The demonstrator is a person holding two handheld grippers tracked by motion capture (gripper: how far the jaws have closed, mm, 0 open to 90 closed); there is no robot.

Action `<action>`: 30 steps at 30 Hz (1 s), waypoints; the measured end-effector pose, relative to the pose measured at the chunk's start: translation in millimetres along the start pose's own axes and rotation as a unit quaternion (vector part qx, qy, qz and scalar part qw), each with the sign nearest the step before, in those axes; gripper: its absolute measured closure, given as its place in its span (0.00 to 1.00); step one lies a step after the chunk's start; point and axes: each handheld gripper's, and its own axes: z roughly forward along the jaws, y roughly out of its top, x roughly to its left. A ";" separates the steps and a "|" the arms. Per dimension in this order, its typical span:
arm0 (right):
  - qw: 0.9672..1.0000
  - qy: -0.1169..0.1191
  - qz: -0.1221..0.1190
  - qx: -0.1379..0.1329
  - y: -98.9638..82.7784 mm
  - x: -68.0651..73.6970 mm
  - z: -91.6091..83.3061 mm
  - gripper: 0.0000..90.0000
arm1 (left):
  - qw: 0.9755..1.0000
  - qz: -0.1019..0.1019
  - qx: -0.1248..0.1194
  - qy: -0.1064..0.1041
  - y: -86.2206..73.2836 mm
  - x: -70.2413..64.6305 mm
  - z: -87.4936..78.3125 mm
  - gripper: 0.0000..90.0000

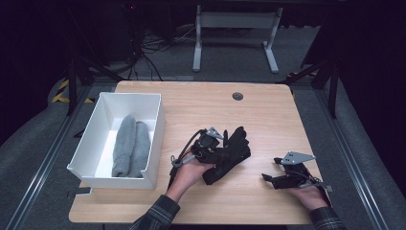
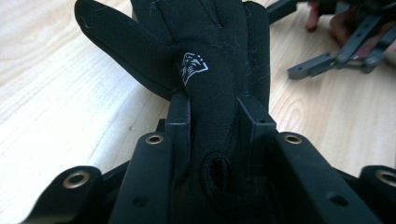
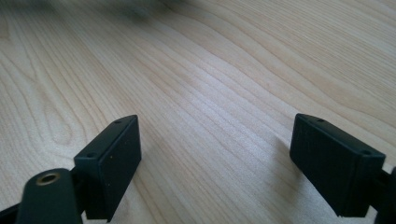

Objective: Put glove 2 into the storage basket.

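Observation:
A black glove (image 1: 235, 147) with a small white logo (image 2: 192, 67) is near the middle of the wooden table (image 1: 268, 115). My left gripper (image 1: 220, 154) is shut on it near the cuff, and the glove's fingers stick out past the jaws. In the left gripper view the two jaws press on the glove (image 2: 210, 42) from either side, and it hangs a little above the wood. My right gripper (image 1: 271, 168) is low over the table at the right, open, with bare wood between its pads (image 3: 112, 158).
A white bin (image 1: 95, 139) stands at the table's left with rolled grey cloth (image 1: 130, 146) inside. A dark cable hole (image 1: 237, 96) lies near the far edge. The right gripper (image 2: 336, 51) appears far off in the left gripper view.

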 end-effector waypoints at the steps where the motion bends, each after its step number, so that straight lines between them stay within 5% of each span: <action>1: 1.000 0.000 0.000 0.000 0.0 0.0 0.0 0.19 | 1.000 0.002 -0.001 0.003 1.7 -0.9 -4.0 0.78; 20: 1.000 0.000 0.000 0.000 0.0 0.0 0.0 0.19 | 0.999 -0.008 -0.016 0.036 20.9 4.0 -74.5 0.78; 30: 1.000 0.000 0.000 0.000 0.0 0.0 0.0 0.19 | 0.996 -0.025 -0.050 0.066 23.0 19.4 -130.2 0.78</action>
